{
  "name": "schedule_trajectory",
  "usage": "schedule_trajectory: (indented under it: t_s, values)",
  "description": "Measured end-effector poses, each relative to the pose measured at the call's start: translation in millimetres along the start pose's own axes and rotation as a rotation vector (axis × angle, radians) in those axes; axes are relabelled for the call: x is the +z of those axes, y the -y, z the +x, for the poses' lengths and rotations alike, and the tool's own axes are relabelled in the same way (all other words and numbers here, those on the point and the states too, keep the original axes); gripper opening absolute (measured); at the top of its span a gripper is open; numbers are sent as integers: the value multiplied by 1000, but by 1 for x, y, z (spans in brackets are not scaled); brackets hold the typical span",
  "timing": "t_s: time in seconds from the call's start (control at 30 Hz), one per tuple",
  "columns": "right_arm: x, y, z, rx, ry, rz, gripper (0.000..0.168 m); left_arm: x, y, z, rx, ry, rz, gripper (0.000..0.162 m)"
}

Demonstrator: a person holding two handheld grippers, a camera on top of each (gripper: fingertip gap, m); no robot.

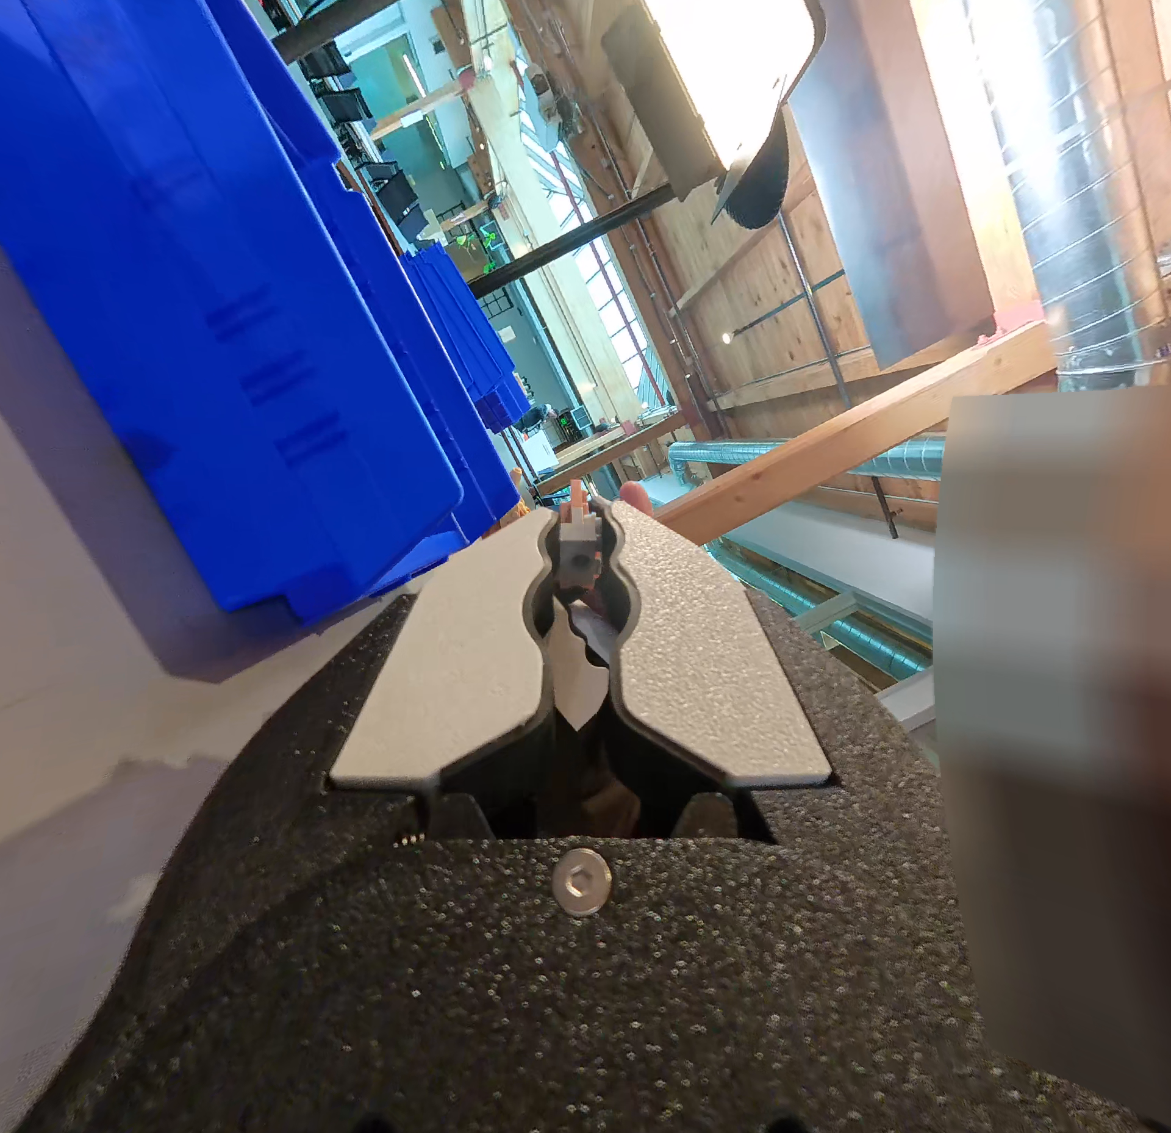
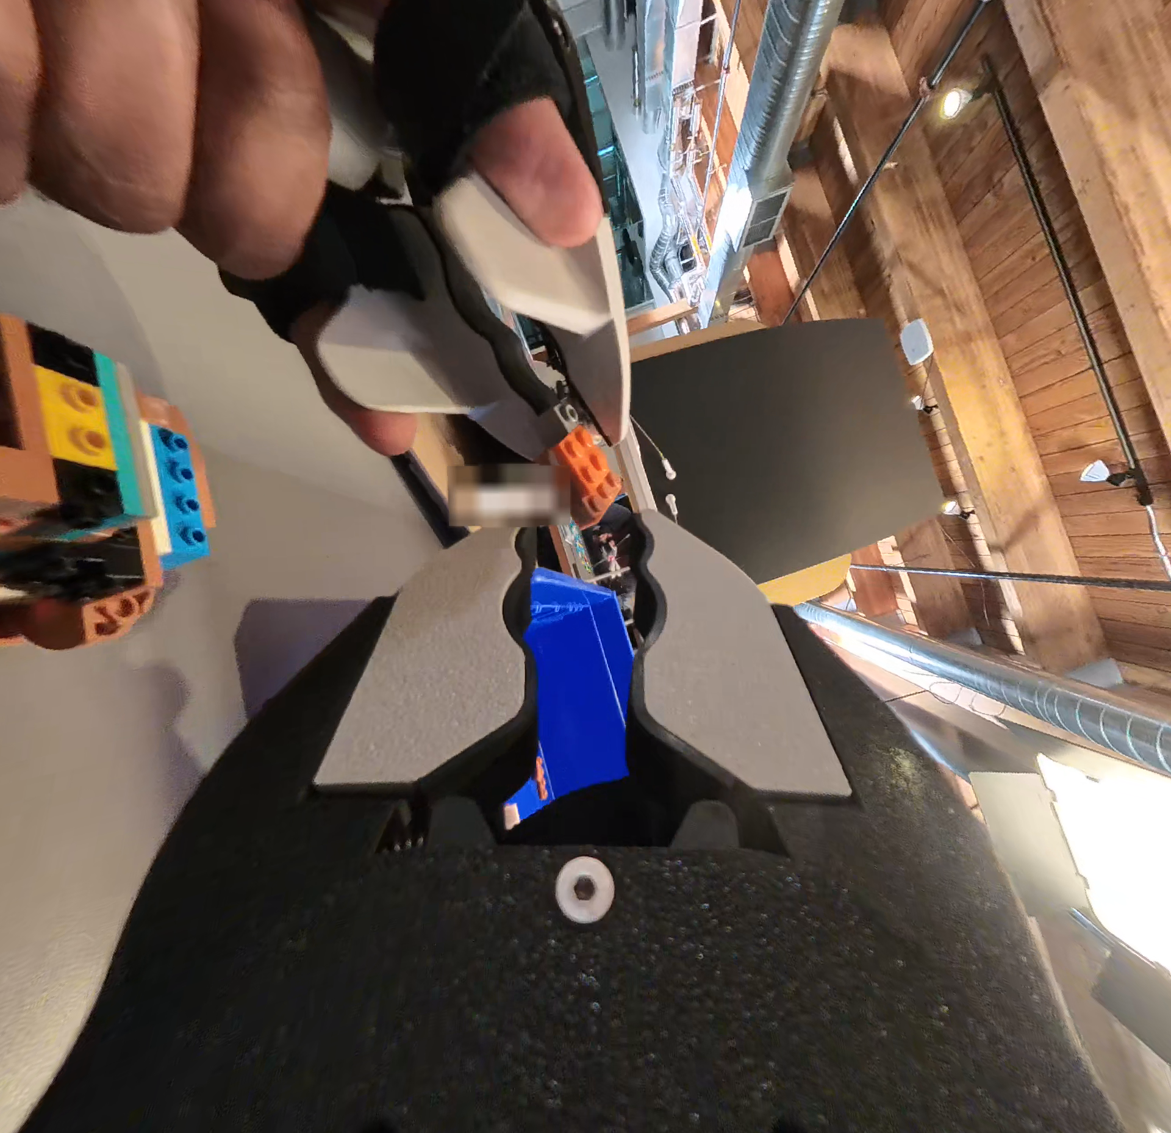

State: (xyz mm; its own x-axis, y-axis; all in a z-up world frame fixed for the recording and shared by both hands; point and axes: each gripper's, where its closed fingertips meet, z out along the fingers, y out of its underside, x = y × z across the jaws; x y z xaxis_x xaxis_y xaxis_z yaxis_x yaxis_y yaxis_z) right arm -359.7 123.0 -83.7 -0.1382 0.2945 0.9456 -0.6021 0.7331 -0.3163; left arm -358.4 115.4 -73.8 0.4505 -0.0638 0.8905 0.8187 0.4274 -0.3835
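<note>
my left gripper (image 1: 580, 532) is clamped on a small brick piece (image 2: 586, 468), right gripper (image 2: 580, 532) gapes empty, blue bins (image 1: 253, 310) beside, contents hidden.

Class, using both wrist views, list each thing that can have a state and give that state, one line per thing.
Left gripper: shut on the brick piece, held up in the air.
Brick piece: orange and grey, clamped at the left gripper's fingertips.
Right gripper: open, holding nothing.
Brick stack: assembled, many colours, standing on the white table, untouched.
Blue bin: on the table, contents hidden.
Hand: gripping the left gripper.
</note>
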Motion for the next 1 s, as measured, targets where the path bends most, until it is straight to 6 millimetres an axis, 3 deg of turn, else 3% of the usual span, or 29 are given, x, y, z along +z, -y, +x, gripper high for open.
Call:
schedule_trajectory:
  t_s: [0.13, 0.23, 0.53, 0.67, 0.8, 1.0]
  values:
    - [1, -2, -5, -84, 0, -16, 26, 4, -9, -2, -22, 9, -35, 12]
    - [1, -2, 1, -80, -36, -22, 14, 5, -9, -2, -30, -1, -32, 12]
    - [-2, 0, 9, 577, 124, 61, 9, 9, -6, 26, 120, -148, -33, 31]
    - [-3, 4, 8, 772, 206, 100, 9, 5, 1, 35, 261, -171, -12, 34]
    - [-3, 2, 9, 710, 173, 74, 9, 1, 3, 37, 512, -111, -44, 34]
    - [-3, 1, 10, 442, 63, 10, 9, 6, -11, 19, 908, 110, -151, 33]
